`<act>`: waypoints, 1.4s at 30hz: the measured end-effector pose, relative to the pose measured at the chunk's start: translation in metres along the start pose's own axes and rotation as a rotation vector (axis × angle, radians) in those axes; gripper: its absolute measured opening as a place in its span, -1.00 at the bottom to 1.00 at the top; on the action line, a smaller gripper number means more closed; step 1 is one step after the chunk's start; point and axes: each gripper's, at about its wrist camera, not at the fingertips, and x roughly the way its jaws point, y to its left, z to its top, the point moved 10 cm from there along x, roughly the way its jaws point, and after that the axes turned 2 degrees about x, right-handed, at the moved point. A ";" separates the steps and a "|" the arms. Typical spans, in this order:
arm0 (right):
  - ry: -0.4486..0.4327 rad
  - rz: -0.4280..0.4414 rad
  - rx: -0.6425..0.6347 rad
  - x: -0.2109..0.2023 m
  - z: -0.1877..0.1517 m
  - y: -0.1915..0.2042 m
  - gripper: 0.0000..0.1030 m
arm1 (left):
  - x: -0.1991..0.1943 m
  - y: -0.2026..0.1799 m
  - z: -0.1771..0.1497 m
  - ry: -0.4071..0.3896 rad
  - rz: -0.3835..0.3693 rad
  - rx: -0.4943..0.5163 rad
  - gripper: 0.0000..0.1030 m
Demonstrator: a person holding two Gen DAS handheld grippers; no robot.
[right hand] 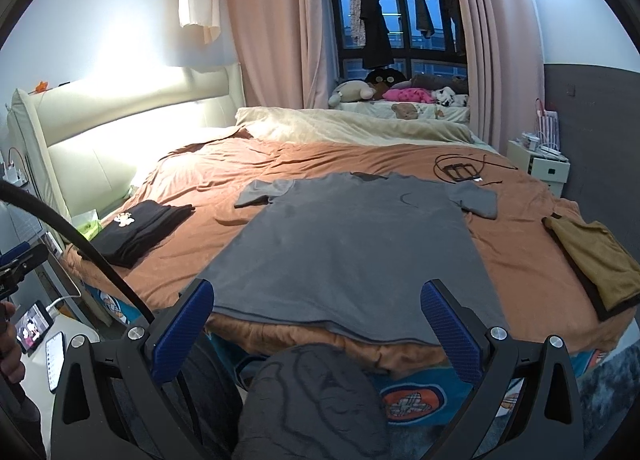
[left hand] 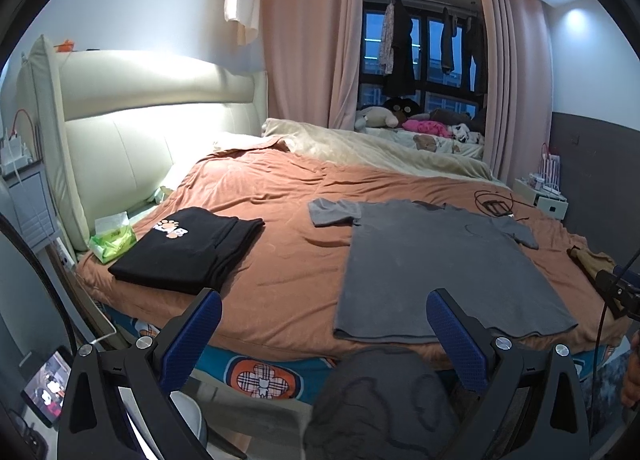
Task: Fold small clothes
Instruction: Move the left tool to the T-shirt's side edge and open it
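A grey T-shirt [left hand: 440, 260] lies spread flat on the orange bedspread [left hand: 280, 252], hem at the near bed edge, sleeves out to both sides; it also shows in the right wrist view [right hand: 344, 248]. My left gripper [left hand: 324, 304] is open and empty, held off the near bed edge by the shirt's left hem corner. My right gripper [right hand: 316, 296] is open and empty, just in front of the shirt's hem.
A folded black garment [left hand: 188, 248] with a paw print lies at the left, a green tissue pack [left hand: 112, 238] beside it. A folded mustard garment [right hand: 596, 260] lies at the right edge. Black cables [right hand: 460, 170] lie beyond the shirt. A beige blanket [right hand: 352, 124] covers the far side.
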 end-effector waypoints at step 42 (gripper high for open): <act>0.071 0.000 0.088 0.169 0.109 -0.034 1.00 | 0.202 -0.036 0.074 0.118 -0.087 -0.018 1.00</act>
